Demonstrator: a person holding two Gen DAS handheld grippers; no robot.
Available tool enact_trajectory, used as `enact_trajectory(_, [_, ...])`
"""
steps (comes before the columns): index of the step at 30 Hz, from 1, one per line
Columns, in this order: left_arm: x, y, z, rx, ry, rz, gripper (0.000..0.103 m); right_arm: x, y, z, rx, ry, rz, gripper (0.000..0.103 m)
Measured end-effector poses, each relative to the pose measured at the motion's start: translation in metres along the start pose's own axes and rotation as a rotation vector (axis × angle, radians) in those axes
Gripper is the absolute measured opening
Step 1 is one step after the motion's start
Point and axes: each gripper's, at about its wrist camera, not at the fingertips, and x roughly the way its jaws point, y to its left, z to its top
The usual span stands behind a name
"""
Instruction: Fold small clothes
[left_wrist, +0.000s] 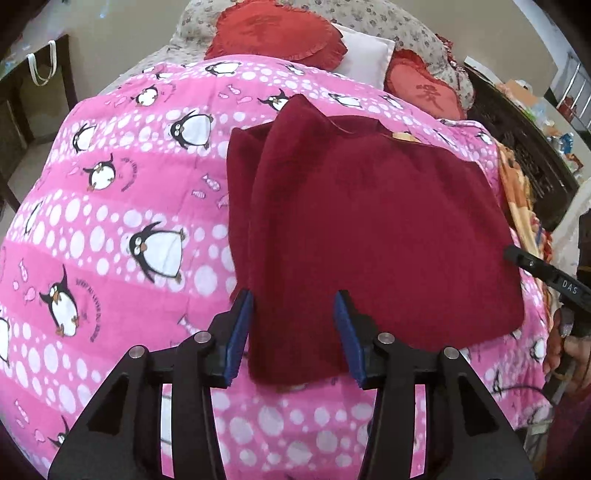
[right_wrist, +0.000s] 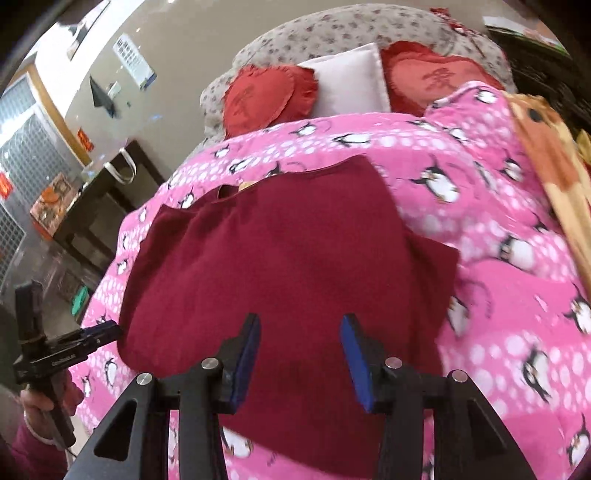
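Landmark: the dark red garment (left_wrist: 369, 229), which lay spread flat on a pink penguin-print quilt (left_wrist: 110, 221) covering a bed.

Left of the garment, in the left wrist view: bare quilt, and beyond its far-left edge a dark table (left_wrist: 33, 92) with white bag handles (left_wrist: 42, 64) hanging on it.

At the garment's near-left corner: the left gripper (left_wrist: 293, 334), black with blue pads. Its jaws stood apart, one on each side of a narrow folded strip of the garment. The pads did not press on the cloth, so the grip was released. A sleeve lay folded over the garment's left side, making a second layer there.

Behind the garment, toward the head of the bed: a red heart-shaped cushion (left_wrist: 277, 33), then a white pillow (left_wrist: 364, 55), then a second red heart cushion (left_wrist: 424, 85) bearing a darker character, all resting on grey floral bedding (left_wrist: 388, 18).

At the garment's near edge, in the right wrist view: the right gripper (right_wrist: 301, 356), jaws parted above the cloth (right_wrist: 277, 258) and gripping nothing.

Right of the garment: more quilt, then an orange patterned blanket (right_wrist: 546, 147) along the bed's right side. In the left wrist view the right gripper's black body showed just off the garment's right edge, held by a hand (left_wrist: 561, 350).
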Motion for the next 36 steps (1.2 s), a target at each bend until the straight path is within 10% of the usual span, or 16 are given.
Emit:
enact_trajectory(12, [0.035,0.003,0.011,-0.016,0.013,0.041,0.054,0.053,-0.005,0.027,-0.045,0.03,-0.037,0.05])
enact_trajectory(17, [0.039,0.003,0.012,-0.022,0.004,0.051,0.057,0.063,0.012,0.03,-0.141,0.094,-0.001,0.085])
enact_trajectory(36, [0.047,0.001,0.032,-0.114,-0.021,0.017,0.057,0.081,0.019,0.064,-0.095,0.079,-0.174,0.054])
